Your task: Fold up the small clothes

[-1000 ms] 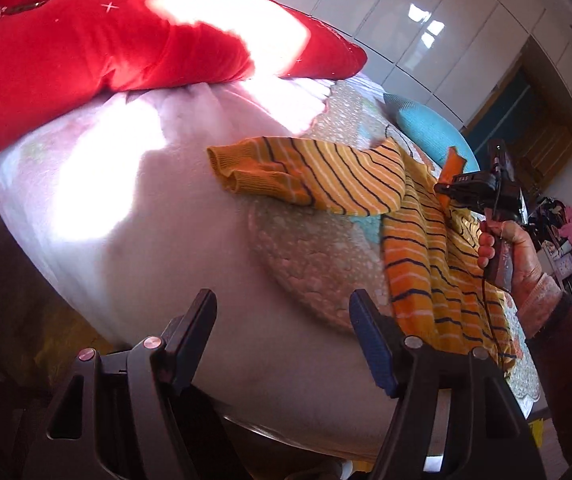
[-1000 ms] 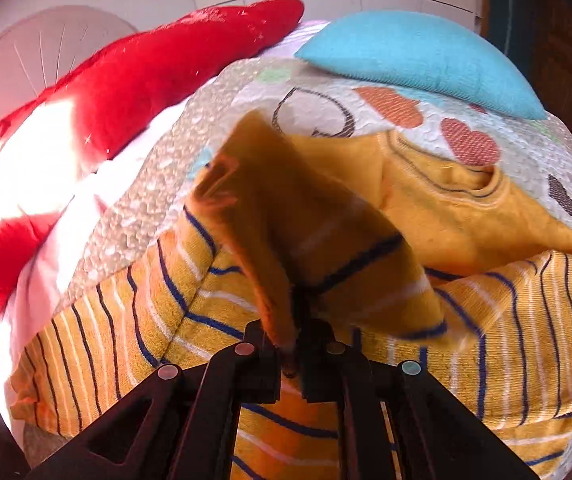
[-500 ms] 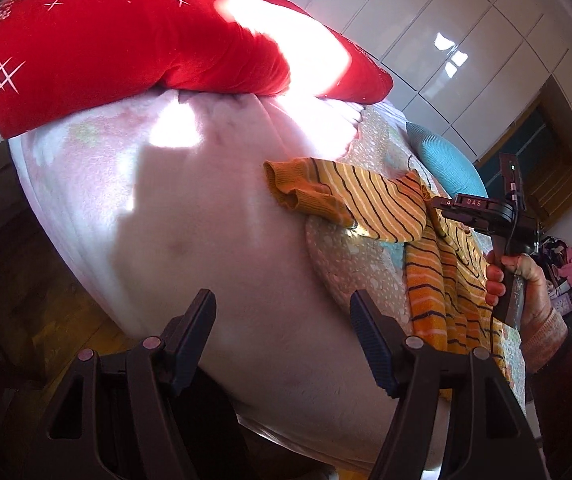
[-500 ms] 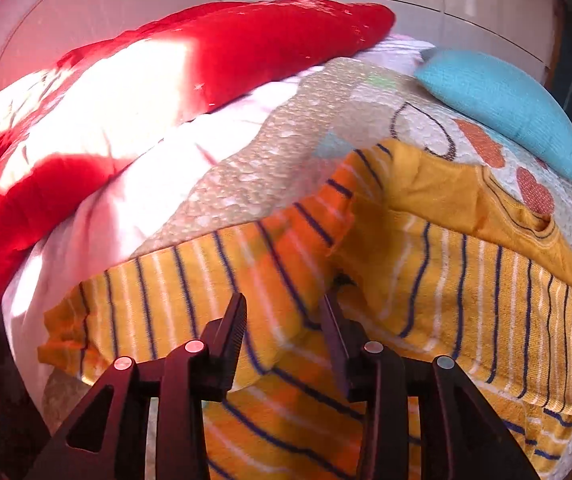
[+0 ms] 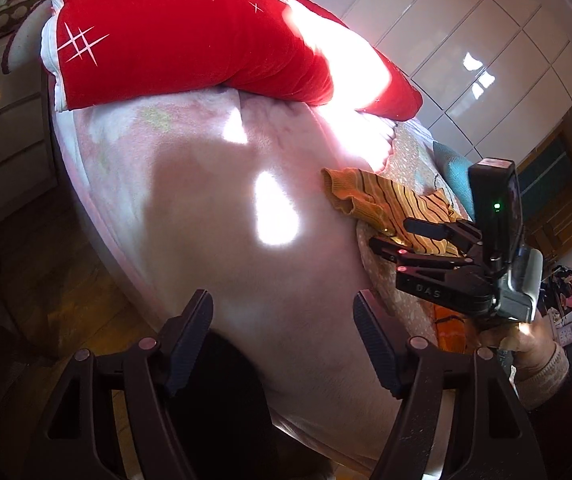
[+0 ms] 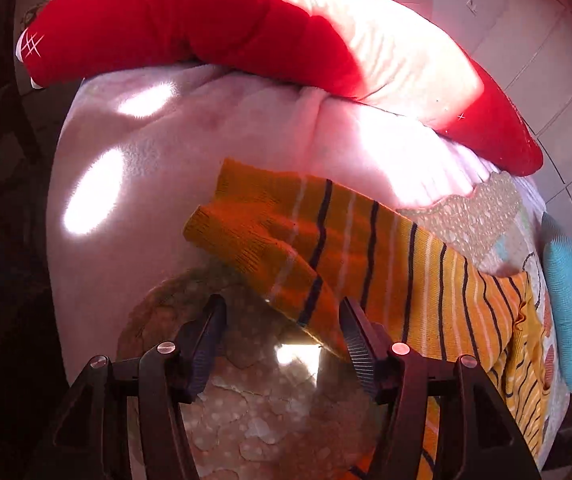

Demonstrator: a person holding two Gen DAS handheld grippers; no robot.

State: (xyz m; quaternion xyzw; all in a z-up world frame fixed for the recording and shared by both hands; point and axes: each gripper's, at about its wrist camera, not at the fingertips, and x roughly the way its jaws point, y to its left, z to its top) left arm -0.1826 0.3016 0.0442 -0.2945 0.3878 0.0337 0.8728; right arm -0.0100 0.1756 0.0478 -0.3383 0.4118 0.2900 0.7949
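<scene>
An orange sweater with dark and white stripes lies on a quilted mat on the bed. Its sleeve stretches left onto the pale blanket and ends in a plain cuff. My right gripper hovers at the sleeve's lower edge. Its jaws are opening, a fold of sleeve shows between them, and the pads press on nothing. The left wrist view shows the right gripper beside the sweater, held by a hand. My left gripper is over the blanket, left of the sweater, jaws opening, nothing between them.
A red quilt is piled along the far side of the bed, over the pale blanket. A blue pillow lies past the sweater. The bed drops to a wooden floor at the left. White wardrobe doors stand behind.
My right gripper let go of the sweater part it held, opened, and swung left to the other sleeve. My left gripper drifted left over the blanket, away from the sweater.
</scene>
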